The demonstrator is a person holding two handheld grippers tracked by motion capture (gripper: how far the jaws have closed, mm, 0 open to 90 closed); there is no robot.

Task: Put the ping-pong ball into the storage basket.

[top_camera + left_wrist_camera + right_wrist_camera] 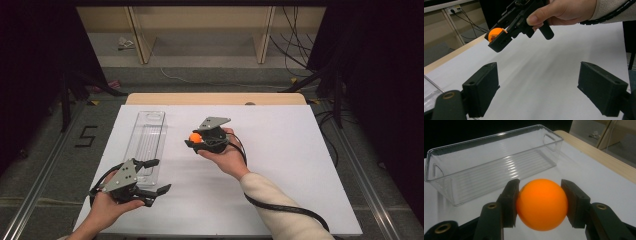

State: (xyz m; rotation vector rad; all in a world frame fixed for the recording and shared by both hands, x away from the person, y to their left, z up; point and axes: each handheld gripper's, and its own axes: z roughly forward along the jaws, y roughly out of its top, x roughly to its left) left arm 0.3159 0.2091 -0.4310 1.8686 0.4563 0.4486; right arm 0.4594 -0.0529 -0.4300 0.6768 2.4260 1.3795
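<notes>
Left gripper [156, 176] is held low at the near left, jaws spread wide, nothing gripped. Farther in, an orange ball [542, 203] is clamped between the jaws of the right gripper [192, 139], lifted off the white table [280, 165]. Beyond it a clear bin [486, 167] lies empty. Likely step: ball carried over the bin. Grip should be kept until the ball is centred low inside.

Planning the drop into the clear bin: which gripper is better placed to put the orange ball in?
Right. The right gripper already grips the orange ball, facing the clear bin. The left gripper is open and empty.
</notes>
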